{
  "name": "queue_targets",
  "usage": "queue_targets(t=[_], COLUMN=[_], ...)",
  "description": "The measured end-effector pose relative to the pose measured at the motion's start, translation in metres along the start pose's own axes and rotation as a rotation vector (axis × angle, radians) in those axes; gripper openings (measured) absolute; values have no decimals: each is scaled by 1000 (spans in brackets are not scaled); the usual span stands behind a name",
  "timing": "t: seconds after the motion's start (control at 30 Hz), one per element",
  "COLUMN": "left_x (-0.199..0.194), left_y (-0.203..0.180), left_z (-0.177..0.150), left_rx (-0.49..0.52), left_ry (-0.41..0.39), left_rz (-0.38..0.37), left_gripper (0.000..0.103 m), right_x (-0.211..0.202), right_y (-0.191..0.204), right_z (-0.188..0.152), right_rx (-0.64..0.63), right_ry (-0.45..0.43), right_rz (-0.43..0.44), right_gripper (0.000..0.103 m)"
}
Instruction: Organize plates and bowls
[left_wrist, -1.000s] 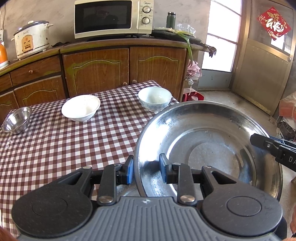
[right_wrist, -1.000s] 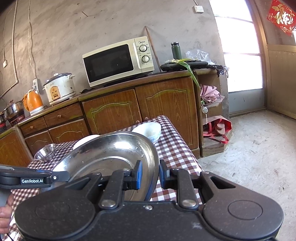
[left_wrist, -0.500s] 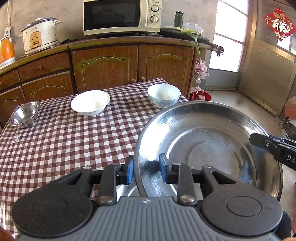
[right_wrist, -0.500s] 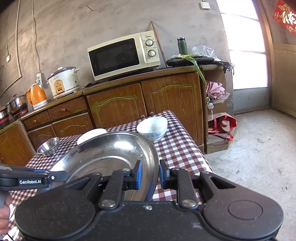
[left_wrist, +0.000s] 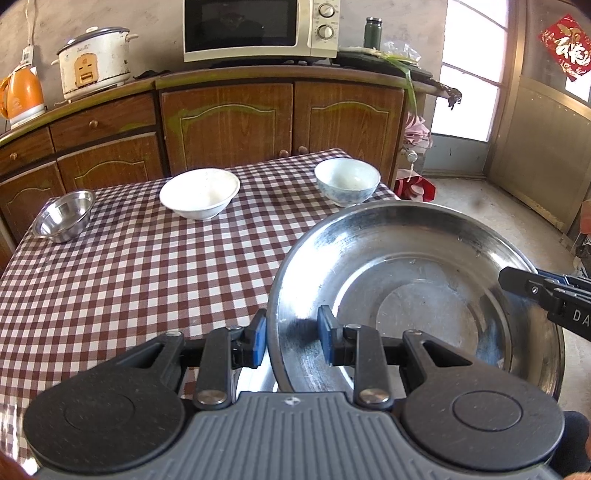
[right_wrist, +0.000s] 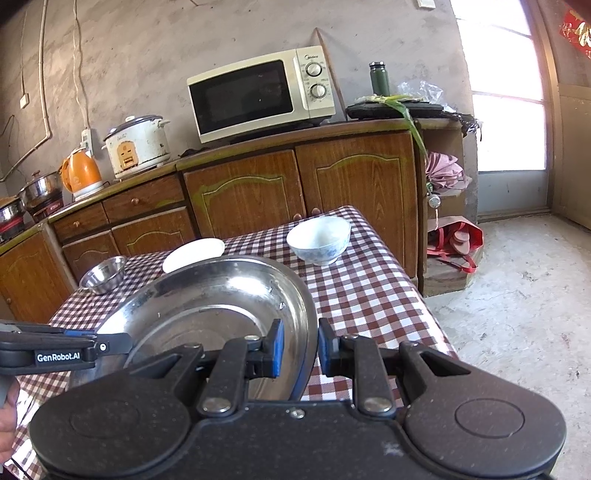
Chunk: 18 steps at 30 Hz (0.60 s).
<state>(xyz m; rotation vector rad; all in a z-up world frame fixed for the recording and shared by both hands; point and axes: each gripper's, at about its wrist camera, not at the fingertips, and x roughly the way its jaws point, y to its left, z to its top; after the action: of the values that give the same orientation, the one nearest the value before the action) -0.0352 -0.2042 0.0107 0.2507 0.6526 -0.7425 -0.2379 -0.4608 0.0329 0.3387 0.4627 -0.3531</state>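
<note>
While both grippers straddle its rim, steel plate (left_wrist: 413, 295) hangs airborne.

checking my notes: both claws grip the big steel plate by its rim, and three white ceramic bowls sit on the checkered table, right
Not quite. The left wrist view shows two white ceramic bowls; the third is a small steel bowl. Both the left claw and right claw do grip the steel plate by its rim.

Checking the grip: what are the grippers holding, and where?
Both hold the steel basin by its rim: left gripper near side, right gripper opposite.
</note>
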Motion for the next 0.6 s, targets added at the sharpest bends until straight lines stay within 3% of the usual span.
queue_targets(t=[0.6], left_x=[7], left_y=[20], left_z=[-13], left_rx=[-36], left_ry=[41], left_rz=[37], left_gripper=[29], right_x=[21], right_y=[21], right_z=[-17], right_rx=[-33], right_ry=[65], right_rz=[28], right_gripper=[25])
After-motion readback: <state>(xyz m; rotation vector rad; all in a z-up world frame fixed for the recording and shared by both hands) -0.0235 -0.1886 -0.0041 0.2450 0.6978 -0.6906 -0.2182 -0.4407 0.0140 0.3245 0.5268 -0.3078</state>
